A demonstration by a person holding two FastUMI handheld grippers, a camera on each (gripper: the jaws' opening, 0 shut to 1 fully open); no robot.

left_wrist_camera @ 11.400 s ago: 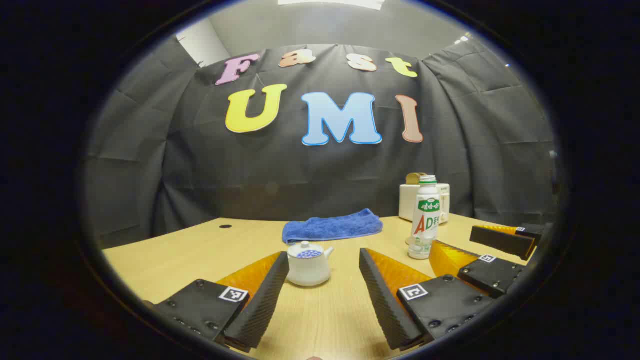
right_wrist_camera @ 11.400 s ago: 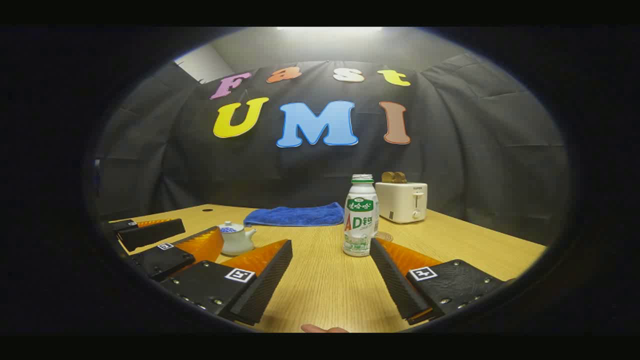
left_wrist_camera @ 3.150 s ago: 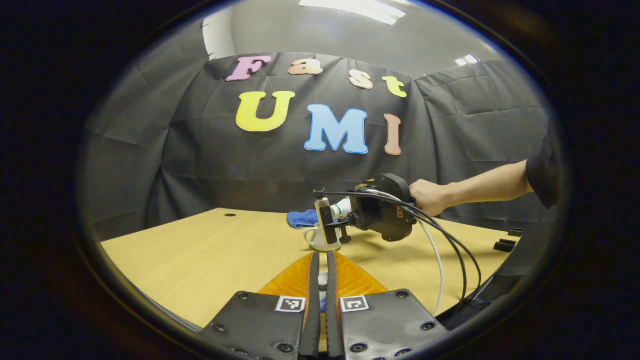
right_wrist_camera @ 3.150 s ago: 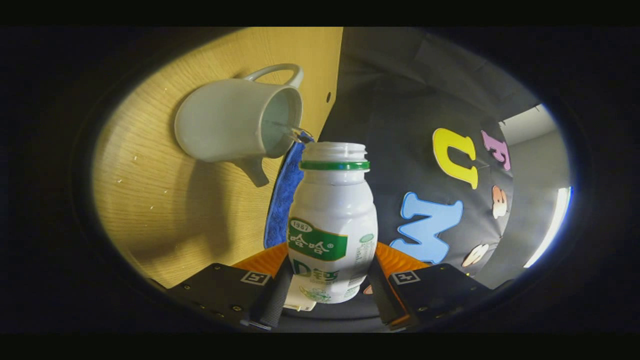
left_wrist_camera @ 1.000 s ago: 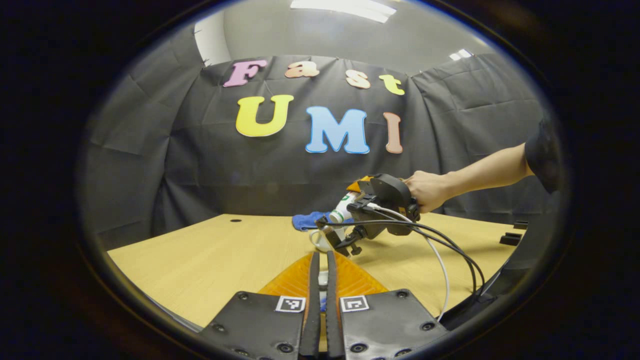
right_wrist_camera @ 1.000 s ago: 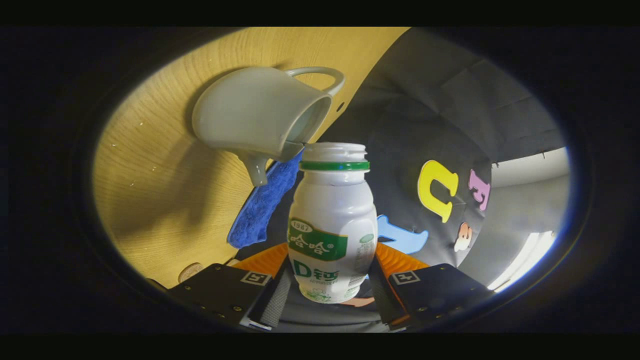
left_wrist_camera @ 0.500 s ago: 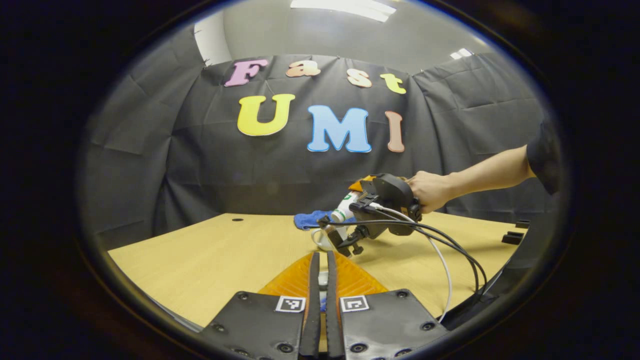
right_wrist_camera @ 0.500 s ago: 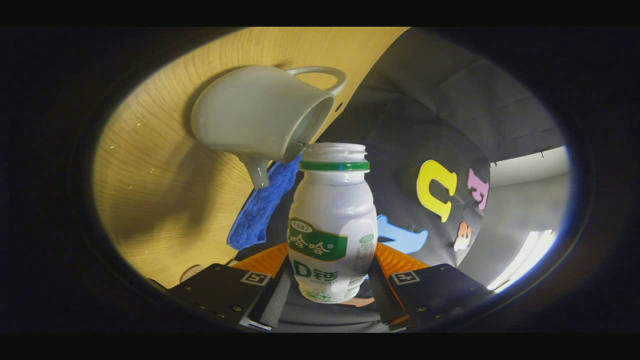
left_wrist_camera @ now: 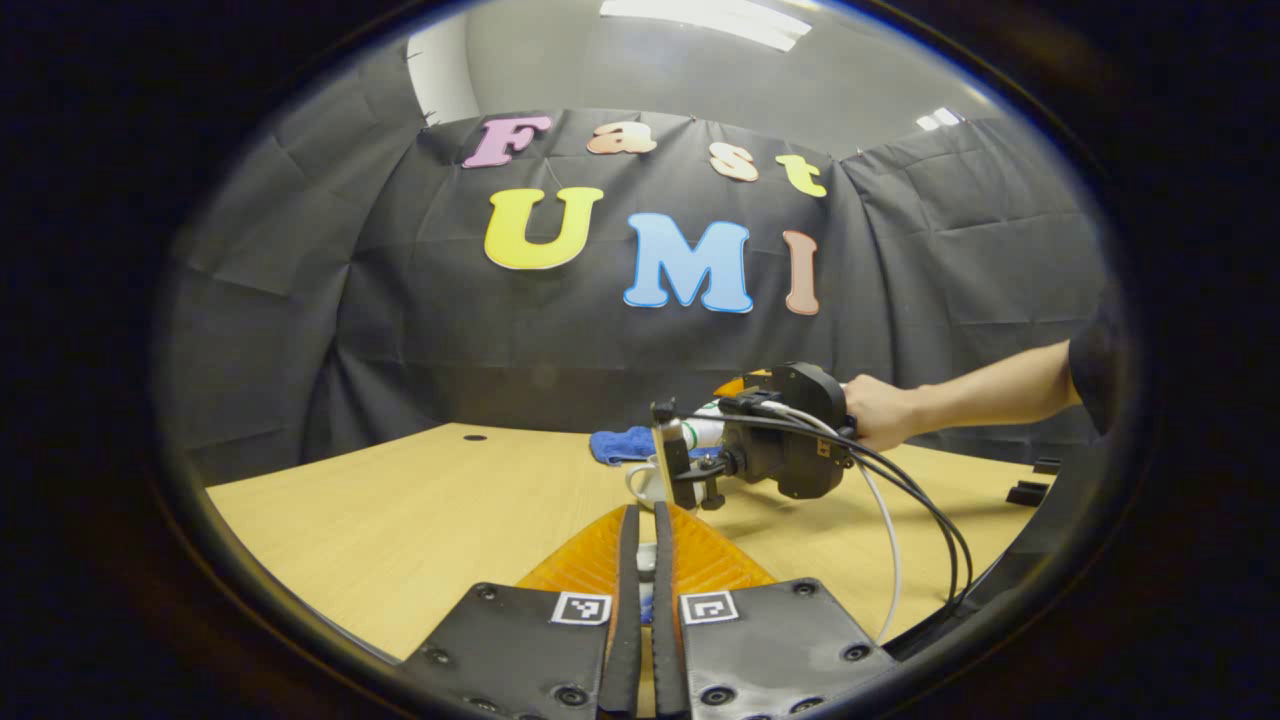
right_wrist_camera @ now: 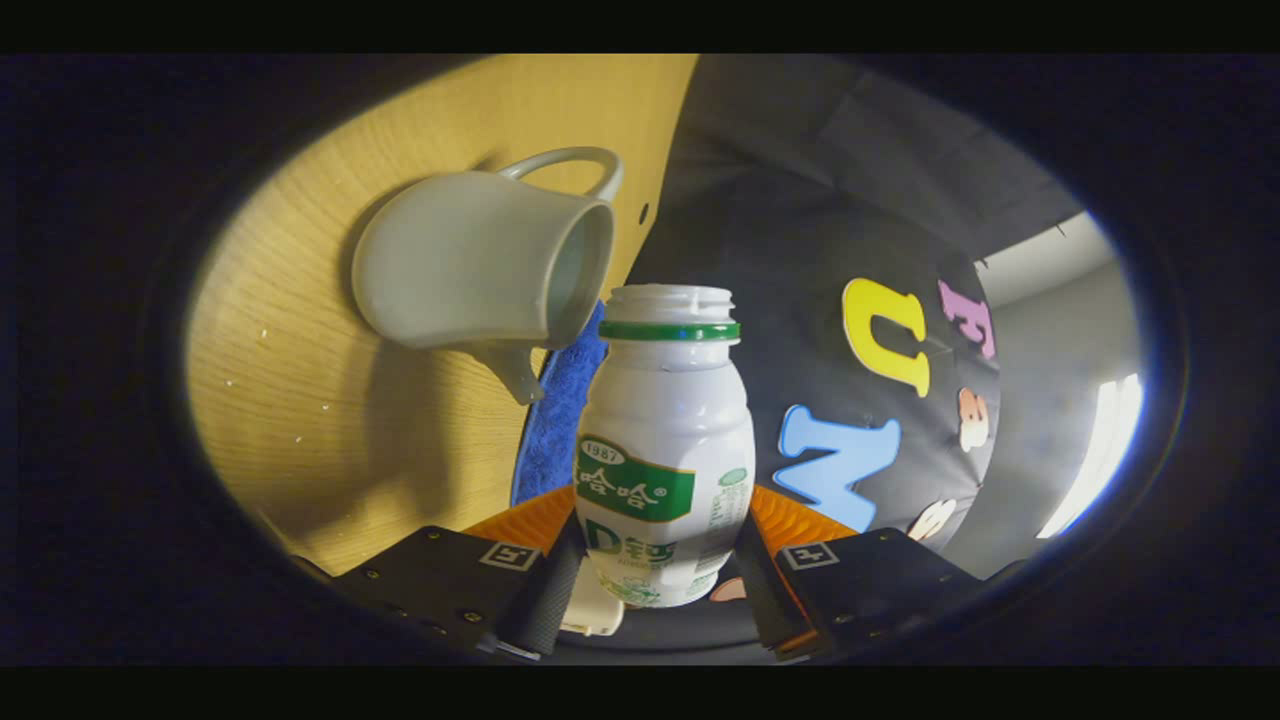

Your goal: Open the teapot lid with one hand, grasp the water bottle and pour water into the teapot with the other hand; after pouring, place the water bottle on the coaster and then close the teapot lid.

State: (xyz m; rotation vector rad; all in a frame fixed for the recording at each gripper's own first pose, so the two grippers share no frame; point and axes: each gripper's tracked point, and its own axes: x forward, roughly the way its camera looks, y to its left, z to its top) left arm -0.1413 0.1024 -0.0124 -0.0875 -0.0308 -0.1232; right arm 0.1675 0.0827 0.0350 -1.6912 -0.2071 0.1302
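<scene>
My left gripper is shut low over the near table, with a bit of the white and blue teapot lid showing between its fingers. Past it stands the white teapot, open. In the right gripper view the teapot has its open mouth toward the bottle. My right gripper is shut on the white water bottle, which has a green label and no cap. The bottle lies roughly level, mouth beside the teapot's rim. I see no stream of water. In the left gripper view a hand holds that gripper, with the bottle over the teapot.
A blue towel lies behind the teapot, also seen as the blue towel under the bottle's mouth. Cables trail from the right gripper down to the wooden table. Small black parts sit at the far right.
The right gripper has rolled back, so the bottle went from mouth-down to about level, and its mouth drew slightly off the teapot's rim. The left gripper stayed shut and almost still.
</scene>
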